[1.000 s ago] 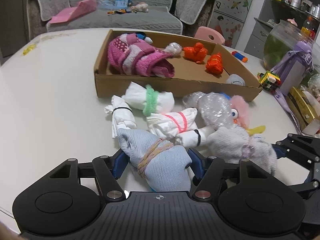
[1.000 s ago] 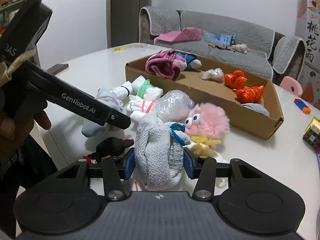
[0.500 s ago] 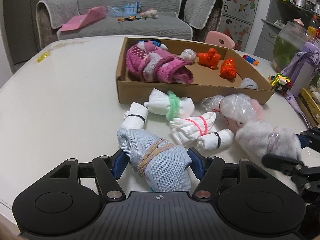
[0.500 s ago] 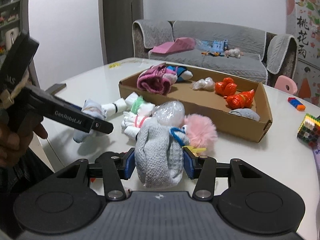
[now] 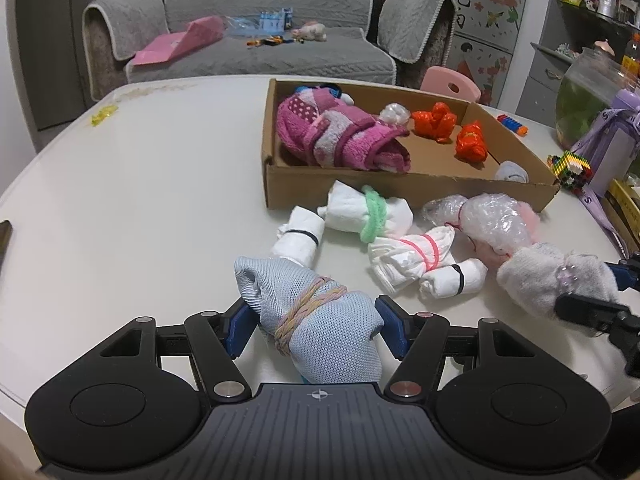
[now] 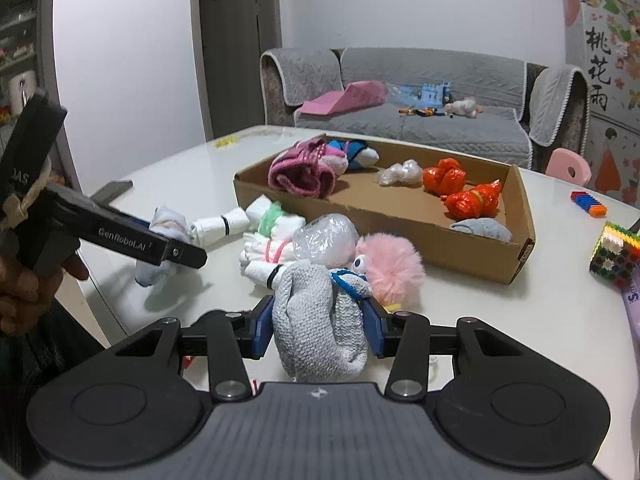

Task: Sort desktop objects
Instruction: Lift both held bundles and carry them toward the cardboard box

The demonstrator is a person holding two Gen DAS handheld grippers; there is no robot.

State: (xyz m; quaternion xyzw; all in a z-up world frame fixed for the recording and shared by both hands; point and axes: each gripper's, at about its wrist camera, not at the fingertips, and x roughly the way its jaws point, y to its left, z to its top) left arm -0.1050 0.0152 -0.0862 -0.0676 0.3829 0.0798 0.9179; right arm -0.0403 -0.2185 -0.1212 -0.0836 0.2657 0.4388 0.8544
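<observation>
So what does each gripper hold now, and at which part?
Left gripper: light blue bundle, gripped across its body below the tie. Right gripper, closing: grey bundle, across its middle.

sofa (image 5: 272,32): grey, behind your table, across the room
pink sheet (image 5: 176,42): lying on the sofa seat, left part
blue toy (image 6: 434,94): on the sofa seat, small plush beside it
pink chair (image 5: 450,84): back just shows past your table's far edge
glass jar (image 5: 588,96): greenish, on the right
door (image 6: 236,52): dark, left of the sofa
poster (image 6: 600,60): Chinese characters, flowers, right wall
</observation>
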